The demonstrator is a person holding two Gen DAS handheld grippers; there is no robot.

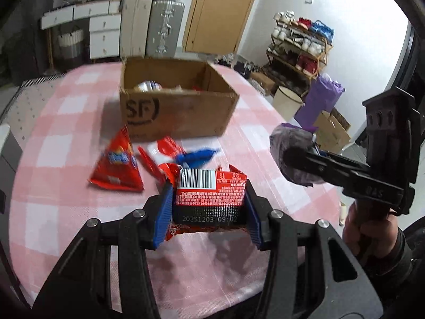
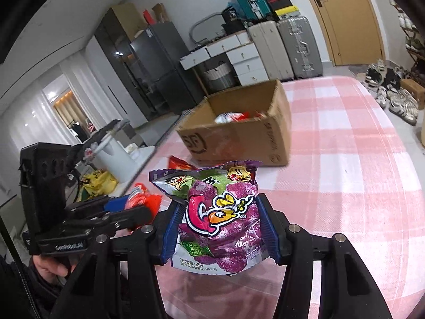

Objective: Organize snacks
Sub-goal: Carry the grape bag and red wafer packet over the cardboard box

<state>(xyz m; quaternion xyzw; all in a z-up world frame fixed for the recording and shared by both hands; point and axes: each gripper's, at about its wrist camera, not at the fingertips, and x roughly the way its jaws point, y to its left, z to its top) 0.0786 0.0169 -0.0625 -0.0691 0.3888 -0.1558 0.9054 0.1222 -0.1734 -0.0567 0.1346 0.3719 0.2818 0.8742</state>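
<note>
My left gripper (image 1: pixel 208 199) is shut on a red snack packet (image 1: pixel 209 194) with a barcode, held above the pink checked table (image 1: pixel 66 199). My right gripper (image 2: pixel 219 218) is shut on a purple snack bag (image 2: pixel 217 212); it shows at the right of the left wrist view (image 1: pixel 292 156). An open cardboard box (image 1: pixel 175 109) with several snacks inside stands beyond both grippers, also in the right wrist view (image 2: pixel 239 135). A red triangular packet (image 1: pixel 118 164) and a red, white and blue packet (image 1: pixel 180 154) lie in front of the box. The left gripper shows at the left of the right wrist view (image 2: pixel 143 207).
Suitcases (image 1: pixel 151 26), white drawers (image 1: pixel 102 34) and a wooden door (image 1: pixel 220 10) stand behind the table. A shoe rack (image 1: pixel 300 47), a bin (image 1: pixel 287 98) and a purple bag (image 1: pixel 321 98) stand on the floor to the right. A dark cabinet (image 2: pixel 148 69) is at the left.
</note>
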